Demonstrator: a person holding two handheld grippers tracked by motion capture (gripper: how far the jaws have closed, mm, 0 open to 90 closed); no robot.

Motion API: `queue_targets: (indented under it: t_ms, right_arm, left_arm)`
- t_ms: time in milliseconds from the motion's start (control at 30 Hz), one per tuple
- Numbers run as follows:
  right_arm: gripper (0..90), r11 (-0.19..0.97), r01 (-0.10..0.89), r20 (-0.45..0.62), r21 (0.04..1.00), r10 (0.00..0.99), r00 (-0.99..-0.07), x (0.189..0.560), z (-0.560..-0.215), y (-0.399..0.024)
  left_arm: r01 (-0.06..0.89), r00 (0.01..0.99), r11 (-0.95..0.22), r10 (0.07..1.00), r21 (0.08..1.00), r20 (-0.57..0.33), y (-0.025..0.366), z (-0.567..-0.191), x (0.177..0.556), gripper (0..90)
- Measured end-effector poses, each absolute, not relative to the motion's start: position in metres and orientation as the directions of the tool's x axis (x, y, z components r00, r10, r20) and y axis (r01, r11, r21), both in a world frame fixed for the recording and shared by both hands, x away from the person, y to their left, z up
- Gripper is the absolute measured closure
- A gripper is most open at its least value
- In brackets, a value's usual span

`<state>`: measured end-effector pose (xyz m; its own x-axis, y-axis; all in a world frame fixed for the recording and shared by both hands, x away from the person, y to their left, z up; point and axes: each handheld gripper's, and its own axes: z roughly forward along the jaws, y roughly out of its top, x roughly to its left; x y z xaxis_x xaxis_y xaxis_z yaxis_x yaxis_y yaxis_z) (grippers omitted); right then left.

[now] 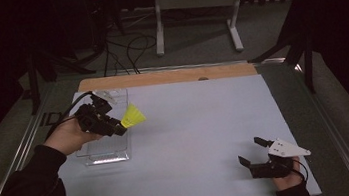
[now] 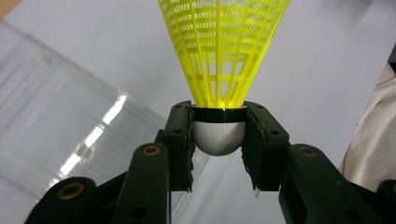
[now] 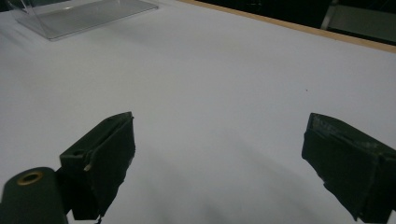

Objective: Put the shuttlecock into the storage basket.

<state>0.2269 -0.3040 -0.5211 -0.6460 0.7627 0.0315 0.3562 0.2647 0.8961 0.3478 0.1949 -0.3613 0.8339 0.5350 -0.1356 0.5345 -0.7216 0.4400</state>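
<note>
Shuttlecock (image 2: 224, 51), yellow mesh cone with rounded grey tip, clamped in left gripper (image 2: 218, 140); right gripper (image 3: 219, 163) gapes.

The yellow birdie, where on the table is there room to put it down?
The widest bare patch of the white table lies between the clear tray and the right tool. The strip along the far wooden edge is free too. It is crowded at the left, where the left tool holds the shuttlecock over the tray.

A white table top (image 1: 203, 140) with a wooden strip (image 1: 170, 76) along its far edge stands on grey carpet, where black cables (image 1: 129, 53) trail beside a white metal frame (image 1: 196, 4) with 2 legs, against a dark background.
</note>
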Motion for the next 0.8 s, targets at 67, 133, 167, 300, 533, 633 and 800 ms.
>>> queue_targets:
  t_ms: [67,133,167,300,533,633,800]
  right_arm:
    - [9.7,0.266,0.357,0.031,0.895,0.764,-0.645,0.227,-0.521,-0.304]
    - [9.7,0.266,0.357,0.031,0.895,0.763,-0.645,0.227,-0.521,-0.304]
    - [9.7,0.268,0.358,0.029,0.895,0.764,-0.645,0.227,-0.521,-0.303]
    - [9.7,0.267,0.359,0.032,0.894,0.762,-0.647,0.227,-0.521,-0.303]
    - [9.7,0.272,0.358,0.030,0.893,0.759,-0.650,0.228,-0.522,-0.302]
    - [9.7,0.274,0.359,0.029,0.892,0.759,-0.650,0.228,-0.522,-0.301]
    - [9.7,0.273,0.356,0.028,0.894,0.758,-0.652,0.228,-0.522,-0.302]
  left_arm:
    - [0.548,0.824,-0.712,0.548,0.439,-0.140,0.201,-0.364,0.346,65.8]
    - [0.564,0.812,-0.701,0.566,0.437,-0.139,0.209,-0.365,0.345,65.8]
    - [0.571,0.807,-0.697,0.574,0.433,-0.139,0.212,-0.366,0.344,65.8]
    - [0.602,0.777,-0.667,0.617,0.438,-0.129,0.228,-0.368,0.341,65.8]
    - [0.642,0.735,-0.633,0.670,0.433,-0.110,0.251,-0.368,0.338,65.8]
    - [0.652,0.723,-0.626,0.684,0.427,-0.100,0.257,-0.368,0.337,65.8]
    - [0.700,0.669,-0.585,0.739,0.410,-0.086,0.268,-0.373,0.335,65.8]
